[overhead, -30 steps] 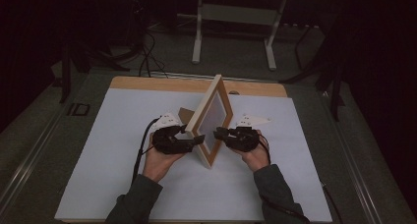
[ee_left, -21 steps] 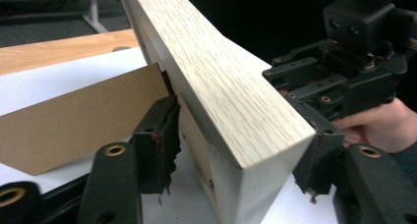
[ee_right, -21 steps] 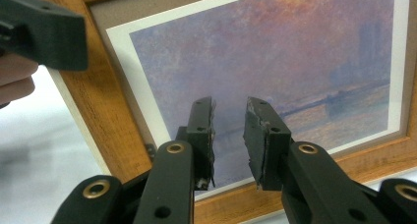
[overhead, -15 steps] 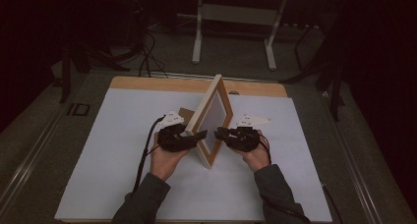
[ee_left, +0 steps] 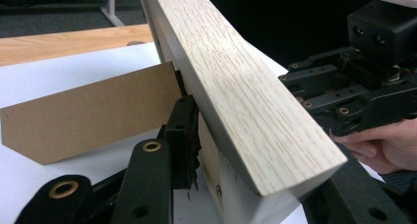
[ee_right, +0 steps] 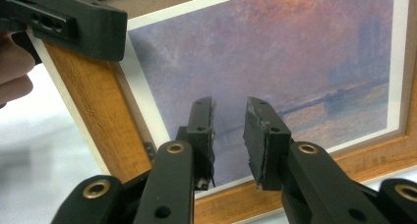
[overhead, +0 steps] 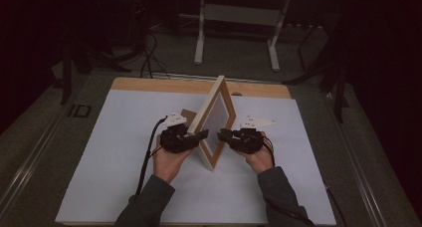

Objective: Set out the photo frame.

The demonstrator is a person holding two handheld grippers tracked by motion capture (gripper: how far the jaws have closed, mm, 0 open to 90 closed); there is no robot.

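Observation:
A wooden picture frame [overhead: 216, 120] stands tilted on one corner on the white tabletop. It holds a purple-orange landscape print [ee_right: 295, 62]. A brown cardboard stand [ee_left: 93, 121] juts from its back. My left gripper [overhead: 204, 135] straddles the frame's lower left edge. Its jaws have just been closing on the pale wood [ee_left: 255, 170]; one pad [ee_left: 184, 135] presses the back and the other jaw [ee_right: 74, 22] lies across the front. My right gripper [overhead: 222, 135] faces the print from the right. In its own view the right gripper [ee_right: 228, 135] has its pads apart and nothing between them.
A white mat [overhead: 99, 162] covers the table, with a strip of bare wood [overhead: 149, 83] along its far edge. Beyond the table stand white furniture legs [overhead: 201, 33] and loose cables [overhead: 147, 57] on a dark floor. The right gripper's body [ee_left: 364, 86] sits just past the frame.
The left gripper's jaws have narrowed onto the frame's edge. Both hands, the frame and the right gripper keep their places.

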